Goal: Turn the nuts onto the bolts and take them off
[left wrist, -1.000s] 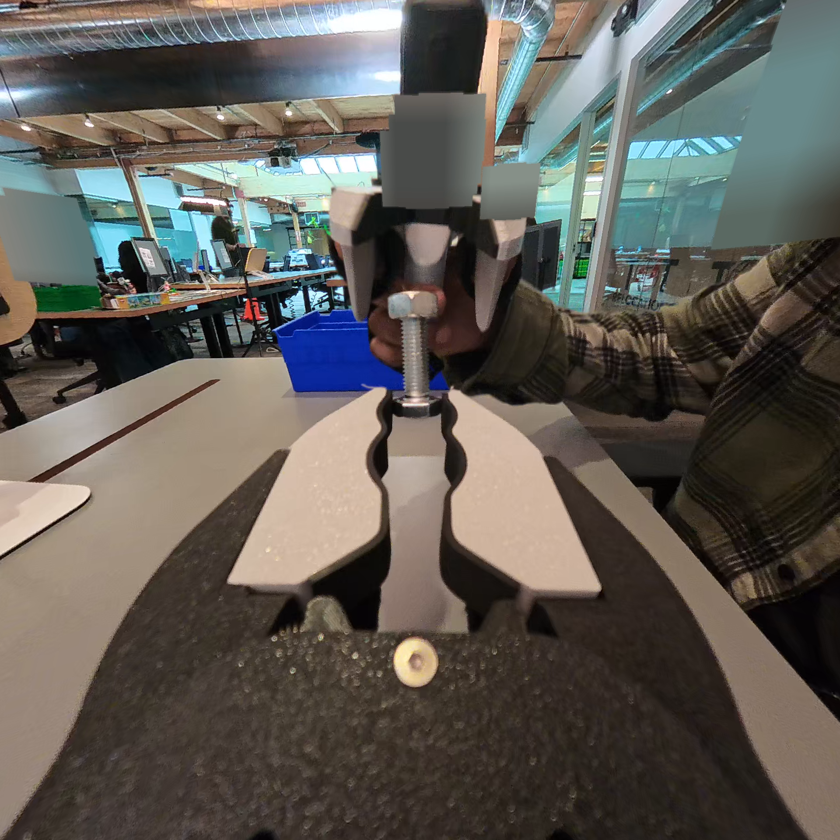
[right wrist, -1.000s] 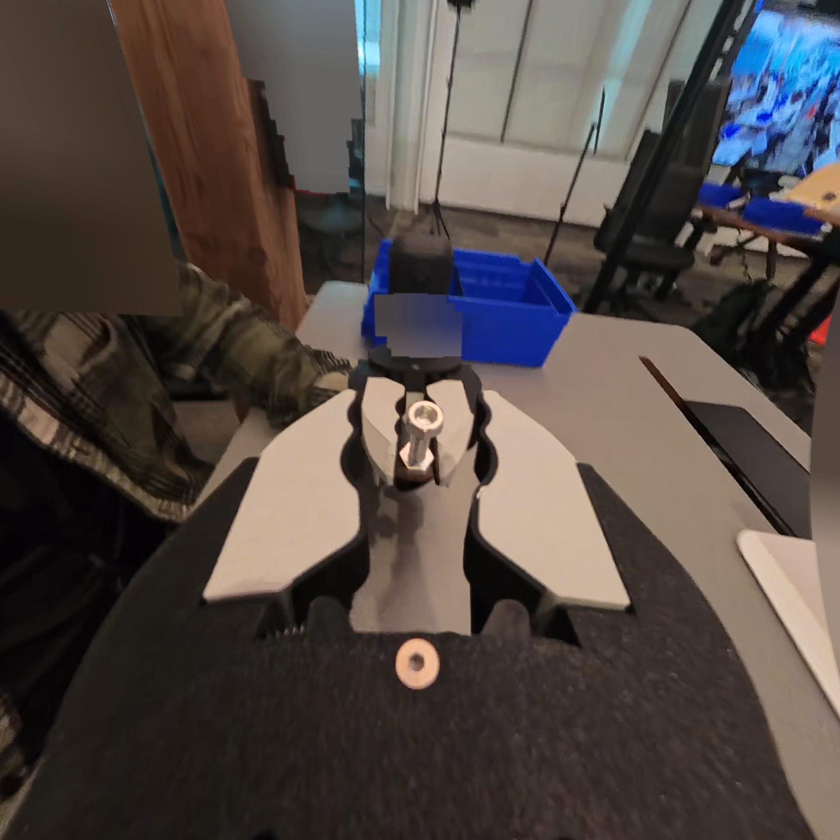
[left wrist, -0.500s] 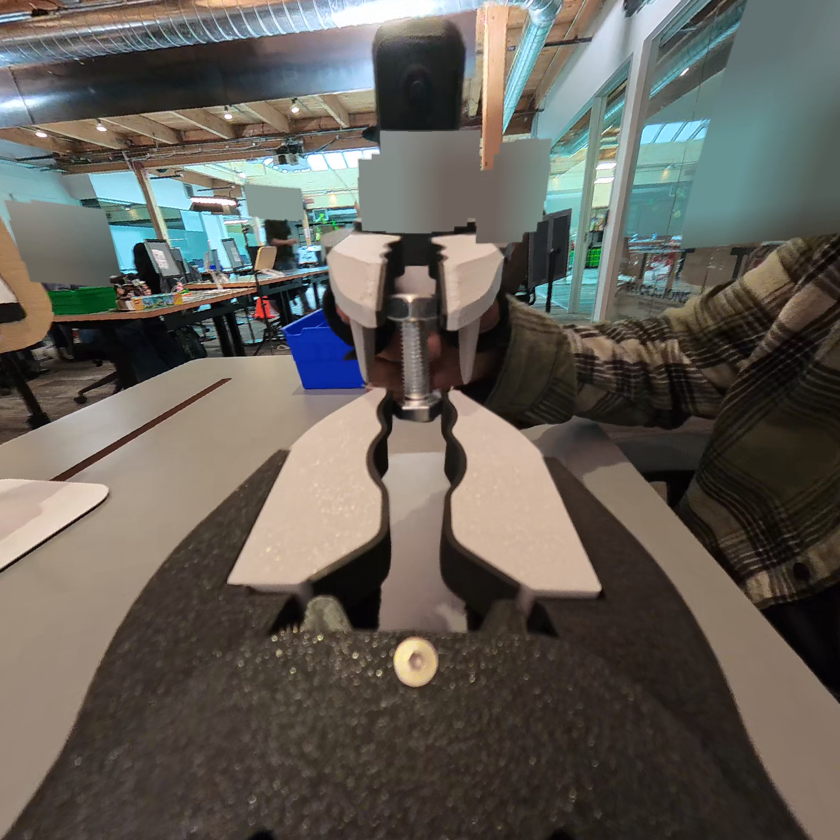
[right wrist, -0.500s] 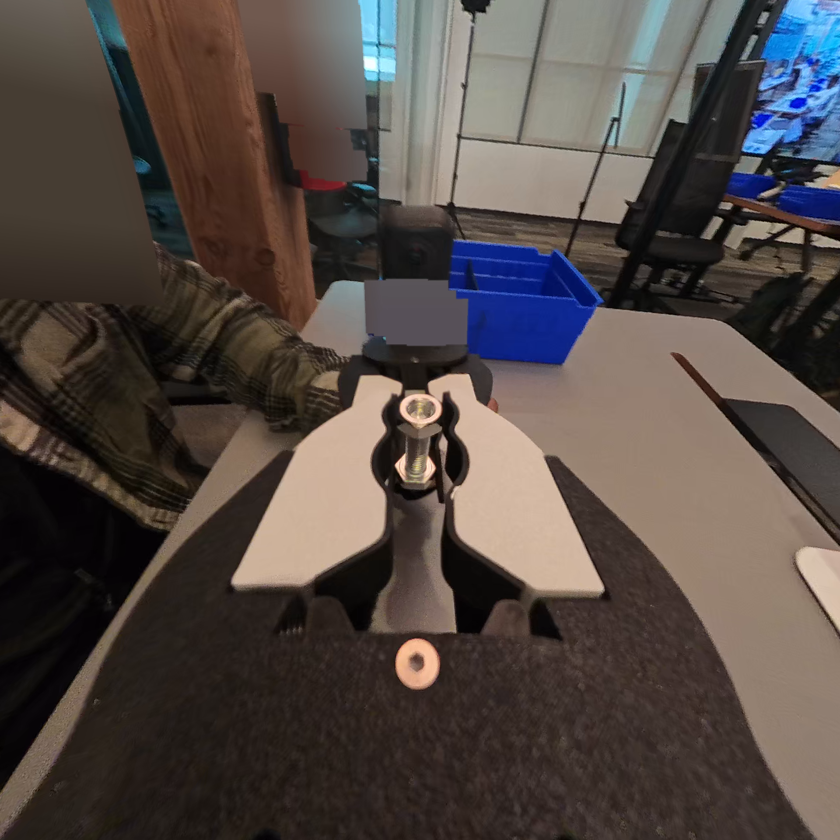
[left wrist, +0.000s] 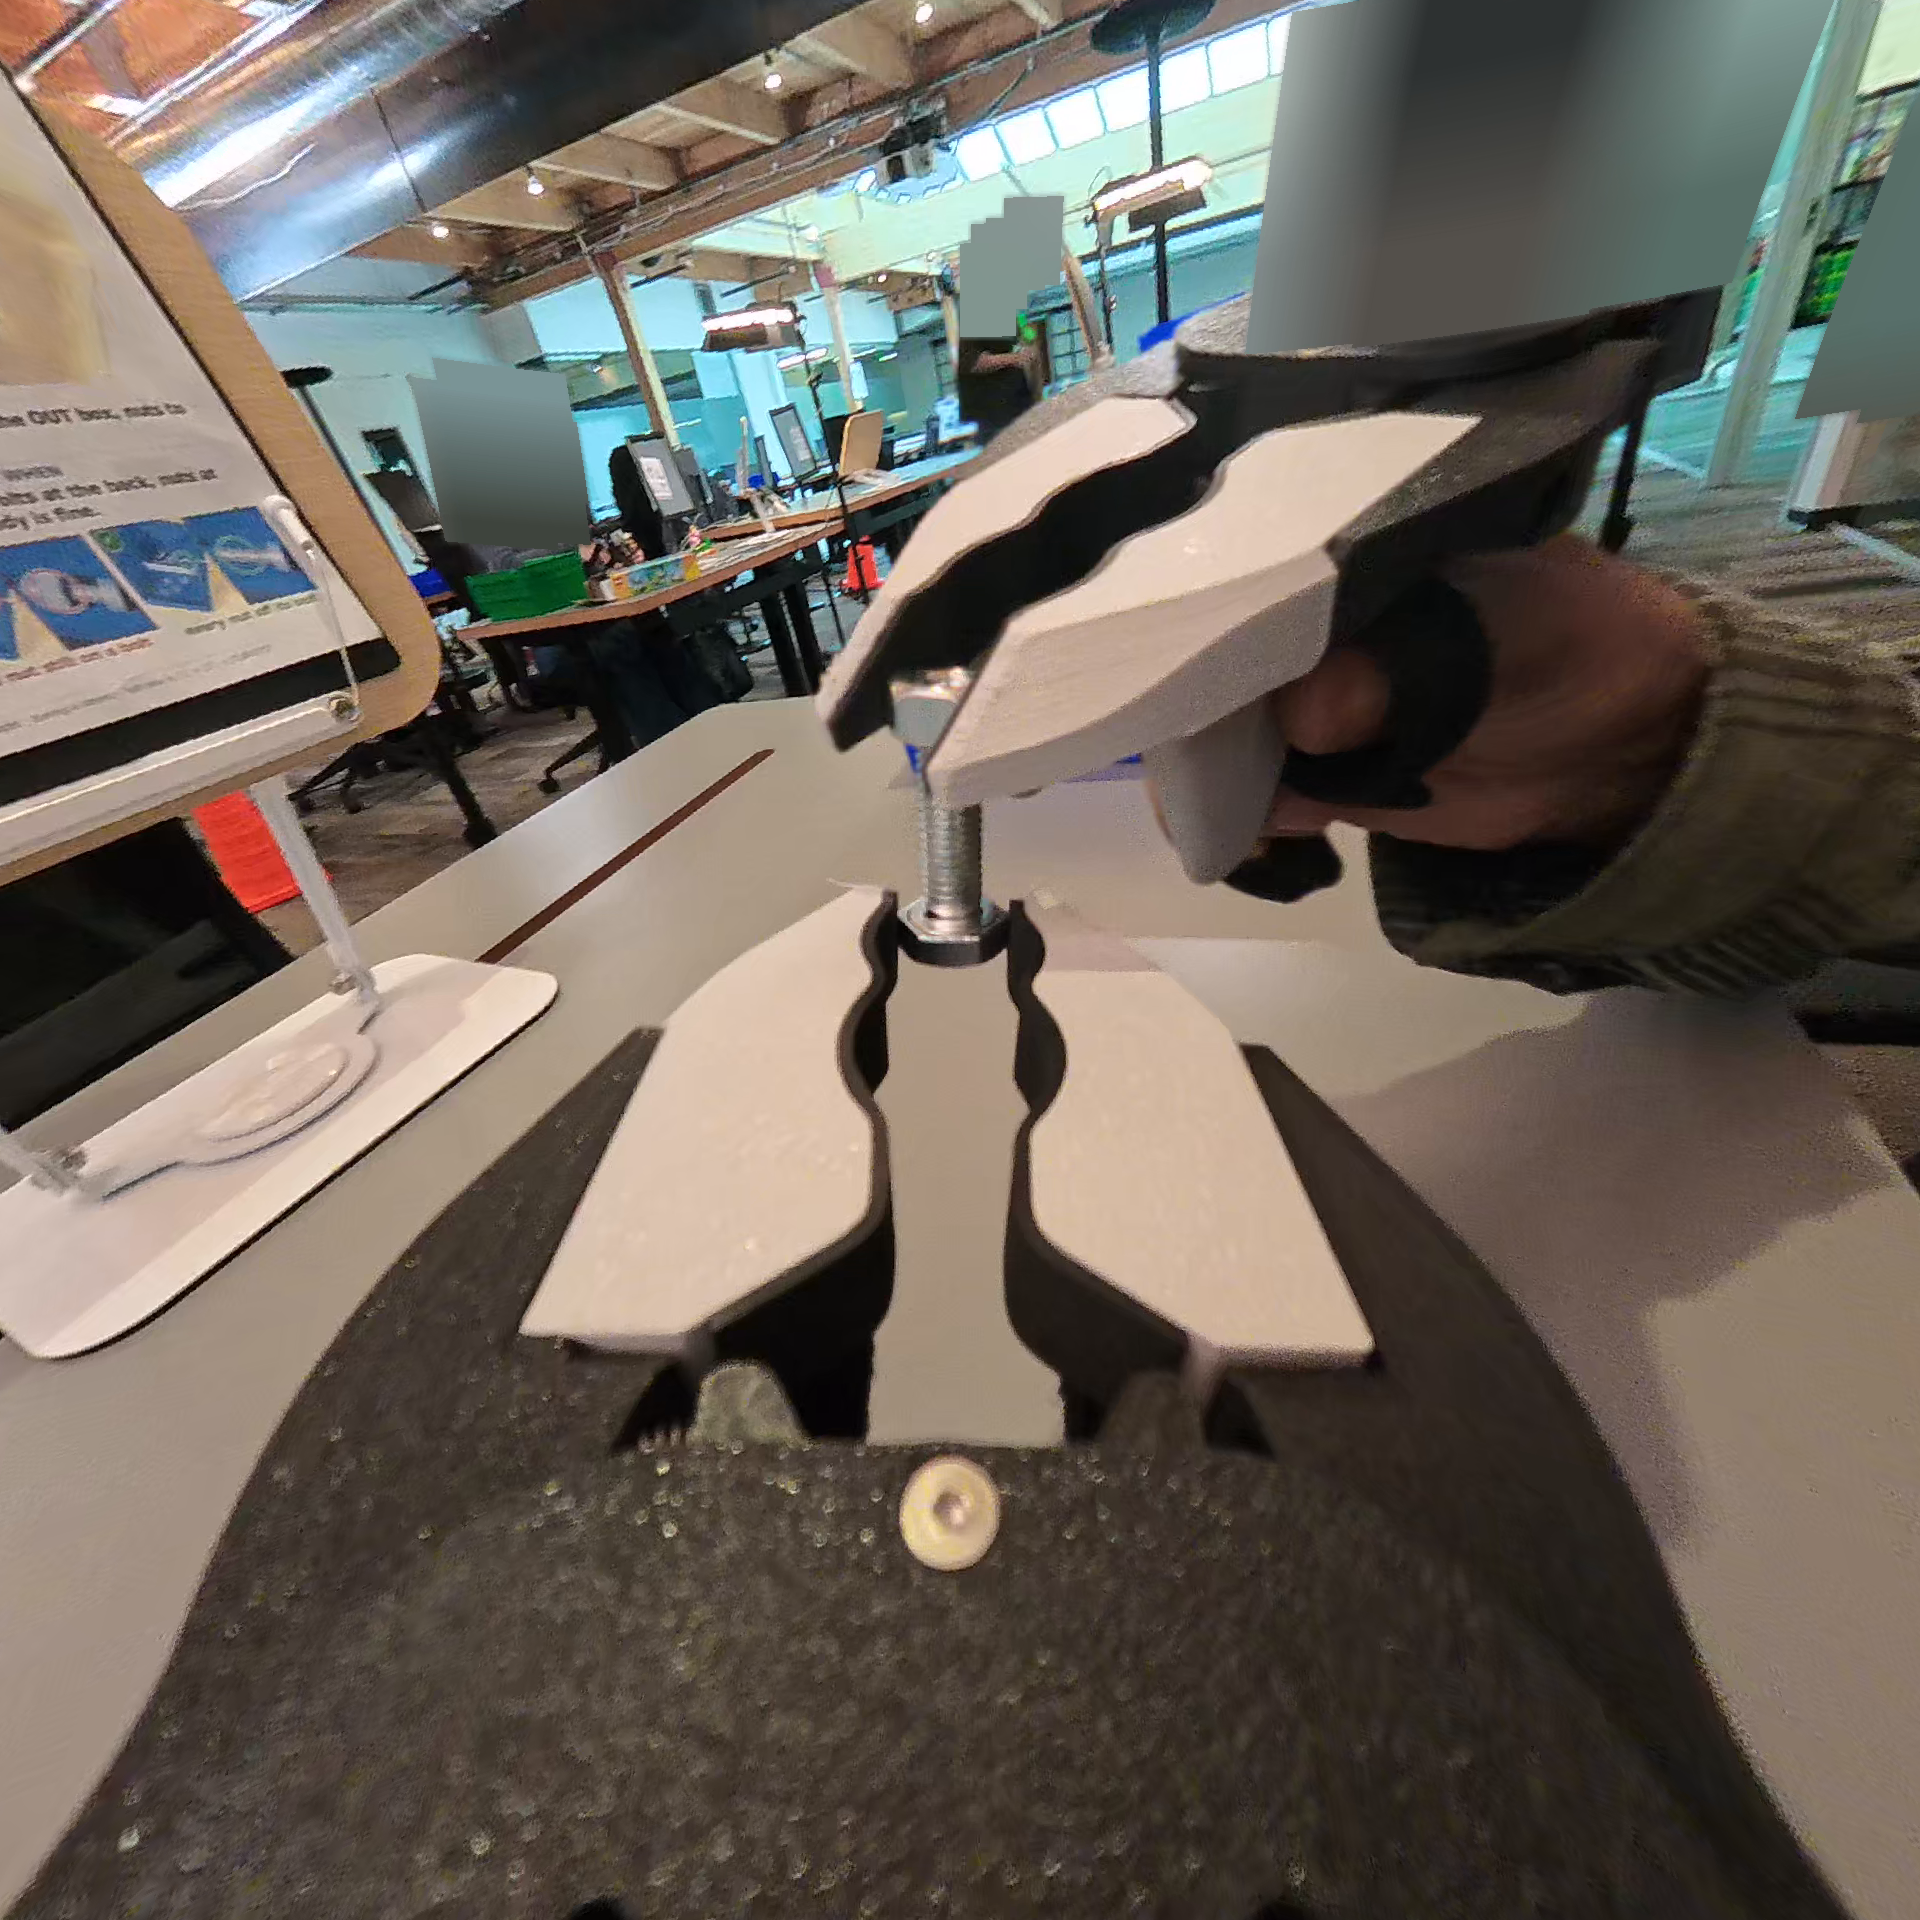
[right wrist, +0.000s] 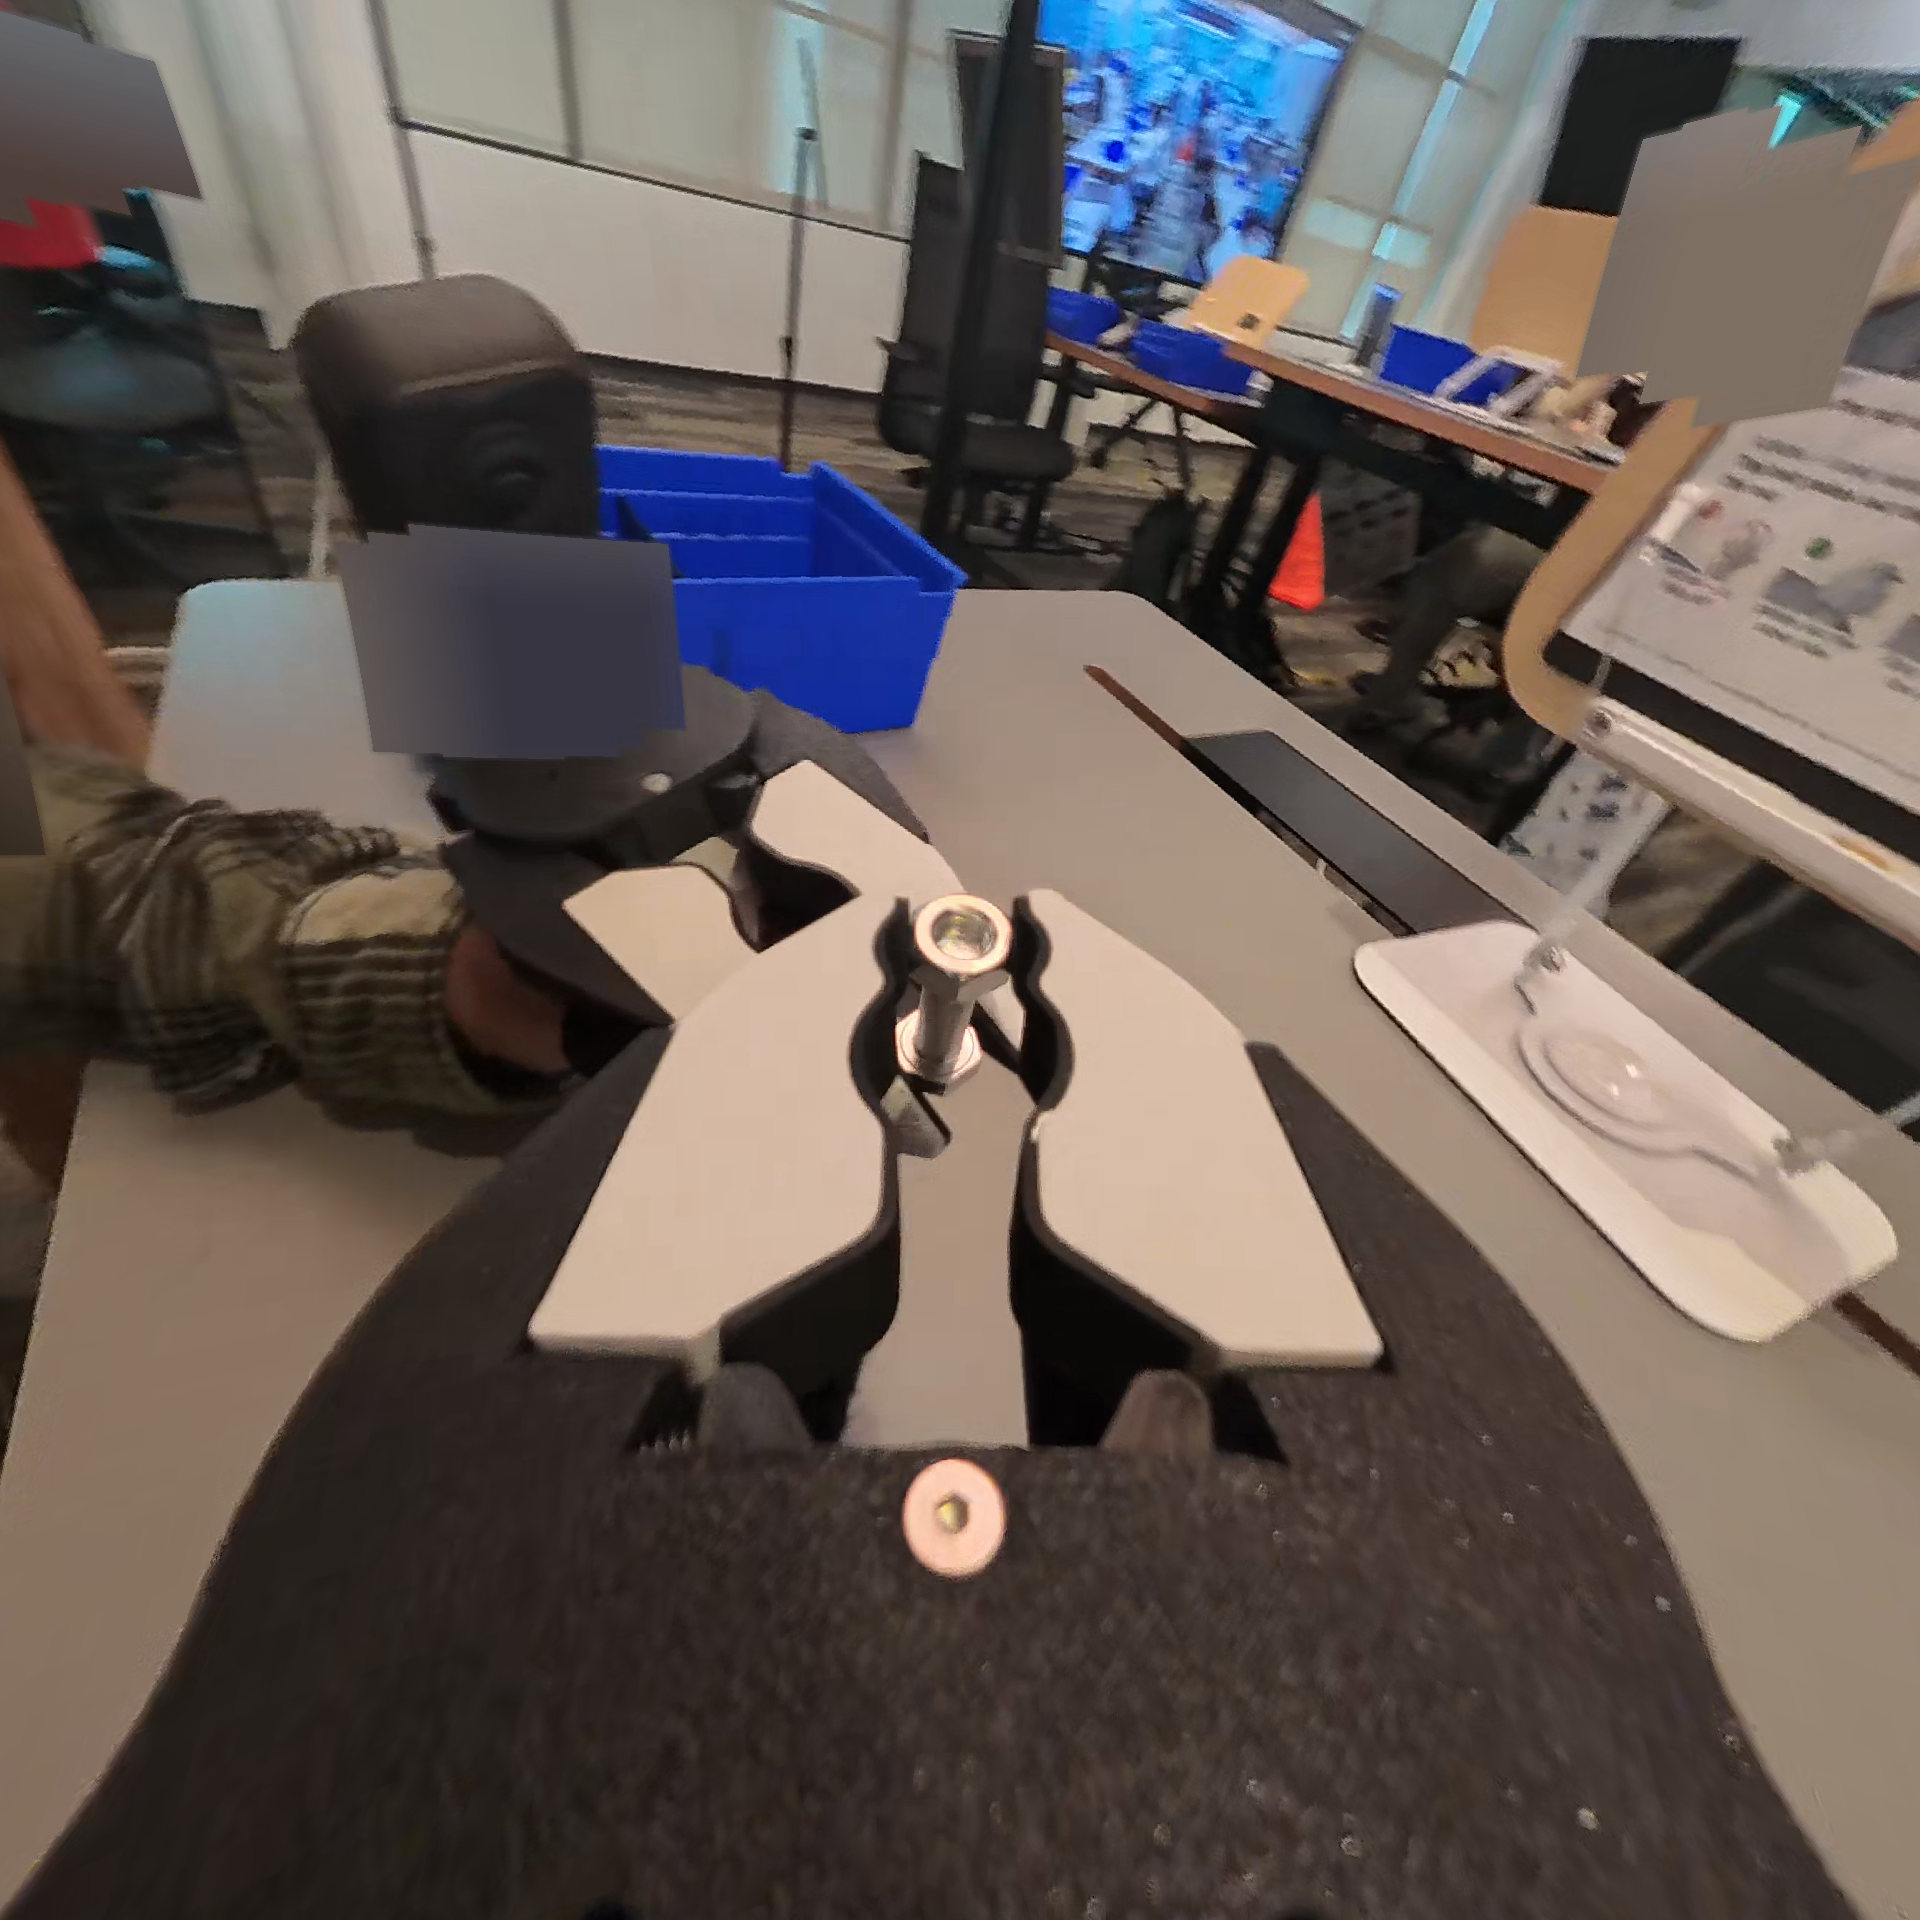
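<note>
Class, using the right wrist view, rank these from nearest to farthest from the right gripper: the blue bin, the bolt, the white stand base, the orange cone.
1. The bolt, its head between the right gripper fingertips.
2. The white stand base, on the table to the right.
3. The blue bin, at the table's far end, left of centre.
4. The orange cone, on the floor beyond the table.

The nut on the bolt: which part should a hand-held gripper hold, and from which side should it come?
Take the nut across two opposite flats, coming from the side, square to the upright bolt. The right hand-held gripper clamps the head above, so only the nut's sides are free. The left hand-held gripper holds it so.
</note>
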A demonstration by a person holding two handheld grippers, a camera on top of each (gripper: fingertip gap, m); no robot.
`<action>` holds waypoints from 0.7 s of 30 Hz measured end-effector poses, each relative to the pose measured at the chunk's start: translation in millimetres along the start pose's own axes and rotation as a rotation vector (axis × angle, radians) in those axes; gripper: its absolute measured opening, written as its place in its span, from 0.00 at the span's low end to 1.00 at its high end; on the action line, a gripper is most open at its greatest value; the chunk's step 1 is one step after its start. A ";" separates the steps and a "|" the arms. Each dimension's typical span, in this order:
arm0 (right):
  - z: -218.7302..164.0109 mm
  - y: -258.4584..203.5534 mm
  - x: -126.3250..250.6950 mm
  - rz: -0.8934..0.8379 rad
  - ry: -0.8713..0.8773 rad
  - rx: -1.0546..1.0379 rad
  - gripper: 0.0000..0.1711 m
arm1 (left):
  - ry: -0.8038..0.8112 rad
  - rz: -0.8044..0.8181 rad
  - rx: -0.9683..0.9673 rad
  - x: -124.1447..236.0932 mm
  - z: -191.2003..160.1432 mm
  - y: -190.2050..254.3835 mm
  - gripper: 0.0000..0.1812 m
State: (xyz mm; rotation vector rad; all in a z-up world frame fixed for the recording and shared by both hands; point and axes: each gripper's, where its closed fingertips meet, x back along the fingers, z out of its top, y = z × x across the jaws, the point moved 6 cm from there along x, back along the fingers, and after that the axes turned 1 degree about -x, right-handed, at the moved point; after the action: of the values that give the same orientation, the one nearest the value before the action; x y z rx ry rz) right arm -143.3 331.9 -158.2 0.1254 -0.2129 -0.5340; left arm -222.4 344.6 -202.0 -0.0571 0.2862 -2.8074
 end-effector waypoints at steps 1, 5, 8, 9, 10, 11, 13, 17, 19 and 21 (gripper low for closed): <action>-1.0 -0.7 -0.5 -0.042 -0.007 -0.025 0.11 | -0.011 0.013 -0.007 -0.3 -0.8 -0.3 0.11; -3.8 -6.2 -2.7 -0.198 -0.010 -0.066 0.11 | -0.042 0.040 -0.011 -2.0 -3.3 -0.6 0.11; -5.5 -7.9 -3.6 -0.229 0.007 -0.076 0.11 | -0.046 0.022 0.004 -3.1 -5.0 -0.4 0.11; -6.4 -7.1 -3.5 -0.223 0.011 -0.081 0.11 | -0.046 0.011 0.013 -3.5 -5.7 -0.5 0.11; -7.4 -6.1 -3.3 -0.210 0.013 -0.085 0.11 | -0.046 -0.002 0.024 -3.8 -6.4 -0.6 0.11; -8.2 -4.7 -2.6 -0.197 0.009 -0.085 0.11 | -0.043 -0.016 0.036 -4.1 -6.8 -0.6 0.11; -8.4 -2.9 0.0 -0.162 0.009 -0.061 0.12 | -0.031 -0.046 0.058 -4.7 -6.6 0.1 0.11; -6.3 -0.3 4.2 -0.073 0.009 0.014 0.19 | -0.012 -0.095 0.081 -5.7 -5.5 3.2 0.11; -3.3 2.9 6.8 -0.022 0.028 0.034 0.23 | 0.007 -0.116 0.106 -5.7 -4.9 3.4 0.11; 2.2 7.4 13.0 0.073 0.060 0.061 0.22 | 0.027 -0.156 0.127 -5.3 -4.7 4.1 0.11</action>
State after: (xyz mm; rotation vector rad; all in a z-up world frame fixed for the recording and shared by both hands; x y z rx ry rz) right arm -129.3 331.4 -152.6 0.1918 -0.1750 -0.4506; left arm -216.5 343.4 -207.5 -0.0132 0.1135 -2.9758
